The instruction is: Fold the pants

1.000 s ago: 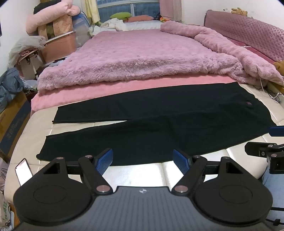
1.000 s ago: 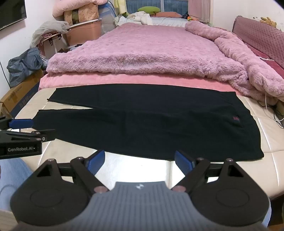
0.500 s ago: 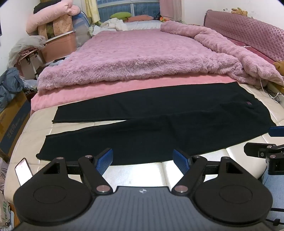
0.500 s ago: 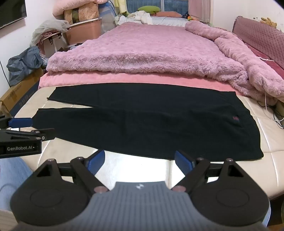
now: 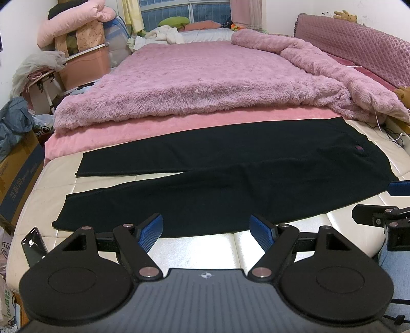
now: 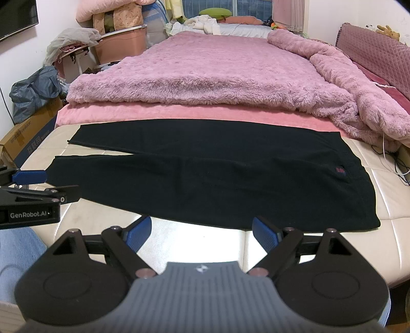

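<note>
White-walled bedroom, far window (image 5: 192, 15), pink fluffy blanket (image 5: 200, 79) over cream mattress (image 5: 194, 246), quilted headboard (image 5: 358, 53) at right.

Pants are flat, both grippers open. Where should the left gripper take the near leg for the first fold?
Judging from the layout: pinch the near leg's cuff from its near-left edge. The pants lie flat, legs split leftward, so only thin hems offer a bite. The left gripper hangs open just short of them.

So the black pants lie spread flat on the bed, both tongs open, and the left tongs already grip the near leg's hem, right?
Not quite. The left tongs are open but hold nothing; the left wrist view shows them short of the black pants, over bare mattress. The rest stands: pants flat, right tongs open too.
</note>
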`<state>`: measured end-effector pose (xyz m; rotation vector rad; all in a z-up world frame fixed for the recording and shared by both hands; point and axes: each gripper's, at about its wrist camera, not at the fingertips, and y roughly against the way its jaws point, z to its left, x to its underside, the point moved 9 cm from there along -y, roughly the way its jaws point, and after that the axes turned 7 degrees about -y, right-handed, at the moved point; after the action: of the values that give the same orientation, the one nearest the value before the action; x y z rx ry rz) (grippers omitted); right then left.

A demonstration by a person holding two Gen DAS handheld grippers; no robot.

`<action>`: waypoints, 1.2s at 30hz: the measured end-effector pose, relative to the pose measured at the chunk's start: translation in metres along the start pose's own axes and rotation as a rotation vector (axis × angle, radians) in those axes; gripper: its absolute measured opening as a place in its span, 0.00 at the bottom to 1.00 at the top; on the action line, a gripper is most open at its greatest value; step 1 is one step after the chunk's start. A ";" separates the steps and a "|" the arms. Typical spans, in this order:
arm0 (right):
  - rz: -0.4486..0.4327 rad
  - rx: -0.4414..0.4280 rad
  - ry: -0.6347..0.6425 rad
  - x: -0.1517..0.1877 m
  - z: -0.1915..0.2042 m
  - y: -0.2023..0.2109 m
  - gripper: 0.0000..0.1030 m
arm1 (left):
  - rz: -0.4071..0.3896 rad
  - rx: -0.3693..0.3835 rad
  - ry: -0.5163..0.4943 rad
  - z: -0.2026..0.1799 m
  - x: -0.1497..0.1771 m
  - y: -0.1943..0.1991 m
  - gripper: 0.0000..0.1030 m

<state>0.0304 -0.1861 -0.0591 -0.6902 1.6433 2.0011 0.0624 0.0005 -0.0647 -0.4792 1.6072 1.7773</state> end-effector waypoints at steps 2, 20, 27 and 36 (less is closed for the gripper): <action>0.000 0.000 0.000 0.000 0.000 0.000 0.80 | -0.001 0.000 -0.001 0.000 0.000 0.000 0.87; -0.001 0.005 0.002 0.000 -0.001 -0.001 0.80 | 0.002 0.002 -0.002 0.000 0.000 0.000 0.87; 0.000 0.007 0.003 -0.003 -0.001 -0.002 0.80 | 0.003 0.002 -0.001 0.000 0.001 0.000 0.87; 0.000 0.007 0.004 -0.003 -0.001 -0.002 0.80 | 0.001 0.004 -0.002 0.000 0.001 0.000 0.87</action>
<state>0.0344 -0.1867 -0.0586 -0.6916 1.6514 1.9950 0.0613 0.0009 -0.0654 -0.4743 1.6094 1.7745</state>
